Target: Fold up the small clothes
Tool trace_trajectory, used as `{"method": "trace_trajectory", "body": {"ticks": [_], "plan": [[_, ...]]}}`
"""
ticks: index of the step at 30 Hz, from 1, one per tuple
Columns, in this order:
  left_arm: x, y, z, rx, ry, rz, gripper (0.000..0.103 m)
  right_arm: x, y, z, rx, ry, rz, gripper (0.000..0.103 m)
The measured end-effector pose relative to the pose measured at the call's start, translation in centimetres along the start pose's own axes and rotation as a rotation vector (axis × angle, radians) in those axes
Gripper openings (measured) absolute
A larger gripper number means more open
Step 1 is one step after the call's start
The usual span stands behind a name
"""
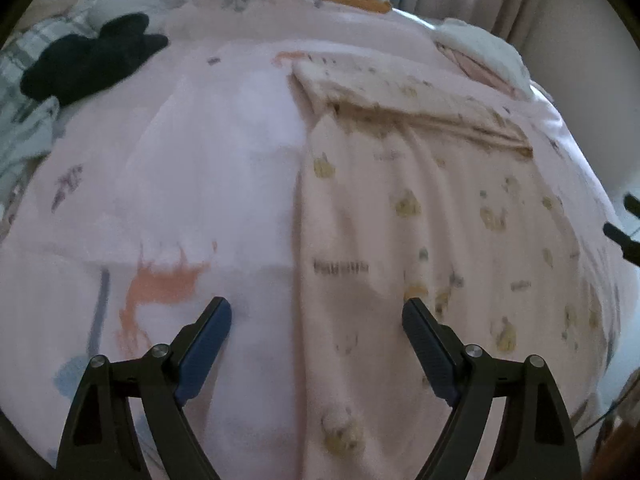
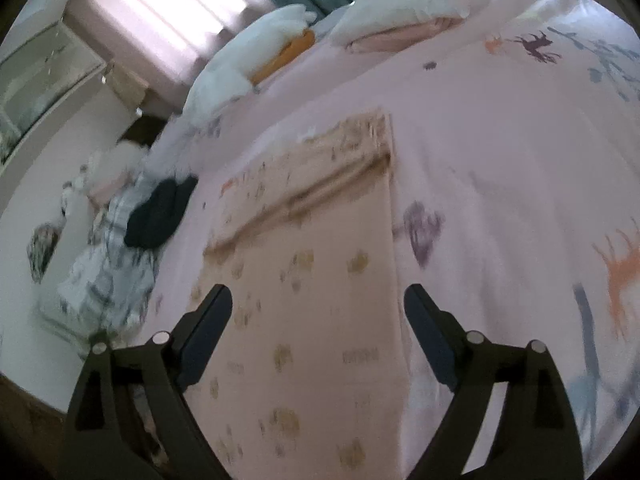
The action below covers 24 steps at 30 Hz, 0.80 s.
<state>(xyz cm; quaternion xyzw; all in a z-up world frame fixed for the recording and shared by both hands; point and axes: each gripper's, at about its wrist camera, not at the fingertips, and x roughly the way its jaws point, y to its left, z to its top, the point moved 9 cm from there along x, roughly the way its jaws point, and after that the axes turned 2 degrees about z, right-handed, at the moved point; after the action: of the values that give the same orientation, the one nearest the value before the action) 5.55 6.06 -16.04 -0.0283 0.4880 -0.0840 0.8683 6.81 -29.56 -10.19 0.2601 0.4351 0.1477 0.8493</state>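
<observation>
A small pink garment printed with yellowish animal shapes lies flat on the pink bedspread, its far end turned back in a fold. My left gripper hovers above the garment's left edge, jaws wide apart, nothing between them. In the right wrist view the same garment stretches away with its folded band at the far end. My right gripper stands open over the garment's near part, nothing between its fingers. The other gripper's dark tips show at the right border of the left wrist view.
A black garment lies at the far left on plaid and grey clothes. Folded white and orange clothes and a white and pink stack lie at the bed's far end. Curtains hang beyond; a dresser stands left.
</observation>
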Motion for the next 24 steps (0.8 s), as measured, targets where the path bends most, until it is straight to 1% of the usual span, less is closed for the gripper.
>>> {"method": "trace_trajectory", "body": {"ticks": [3,5,7,8,10,11,12,13,14,16,17,18,19,21,24], "plan": [[-0.5,0.0,-1.1,0.004,-0.005,-0.026,0.087,-0.5,-0.7,-2.4,-0.025,0.055,-0.088,0.088],[-0.7,0.0,-1.6,0.008,0.014,-0.049,0.087,-0.6,-1.4,-3.9,-0.01,0.09,-0.108,0.088],[-1.1,-0.1,-2.2,-0.023,0.041,-0.105,0.087,-0.5,-2.2,-5.8,0.028,0.139,-0.109,0.088],[-1.4,-0.2,-2.8,-0.037,0.069,-0.15,0.088,-0.4,-2.4,-6.3,0.042,0.155,-0.108,0.088],[-1.9,-0.7,-3.6,-0.037,0.098,-0.213,0.091,0.4,-2.5,-8.2,0.078,0.211,-0.076,0.09],[-2.2,-1.1,-4.2,-0.025,0.128,-0.253,0.092,0.6,-2.4,-9.3,0.087,0.232,-0.057,0.09],[-2.4,-1.5,-4.5,-0.013,0.144,-0.279,0.092,0.8,-2.2,-9.9,0.078,0.235,-0.05,0.09],[-2.7,-1.8,-4.7,-0.01,0.15,-0.295,0.092,0.9,-1.9,-10.1,0.04,0.213,-0.062,0.09],[-3.0,-2.0,-4.9,-0.019,0.155,-0.328,0.092,0.9,-1.5,-10.3,0.024,0.207,-0.065,0.09],[-3.3,-2.1,-4.9,-0.064,0.155,-0.389,0.092,0.9,-1.0,-10.4,0.044,0.192,-0.028,0.09],[-3.4,-2.1,-4.8,-0.112,0.154,-0.439,0.092,0.8,-1.0,-10.4,0.074,0.188,0.0,0.09],[-3.4,-1.9,-4.7,-0.193,0.163,-0.516,0.092,0.9,-0.9,-10.4,0.11,0.183,0.031,0.09],[-3.3,-1.8,-4.6,-0.248,0.177,-0.567,0.092,0.9,-0.7,-10.4,0.141,0.181,0.067,0.09],[-3.3,-1.5,-4.6,-0.312,0.194,-0.634,0.092,0.9,-0.5,-10.7,0.164,0.184,0.105,0.09],[-3.3,-1.3,-4.8,-0.355,0.245,-0.699,0.092,0.7,-0.5,-11.0,0.182,0.173,0.135,0.09]]}}
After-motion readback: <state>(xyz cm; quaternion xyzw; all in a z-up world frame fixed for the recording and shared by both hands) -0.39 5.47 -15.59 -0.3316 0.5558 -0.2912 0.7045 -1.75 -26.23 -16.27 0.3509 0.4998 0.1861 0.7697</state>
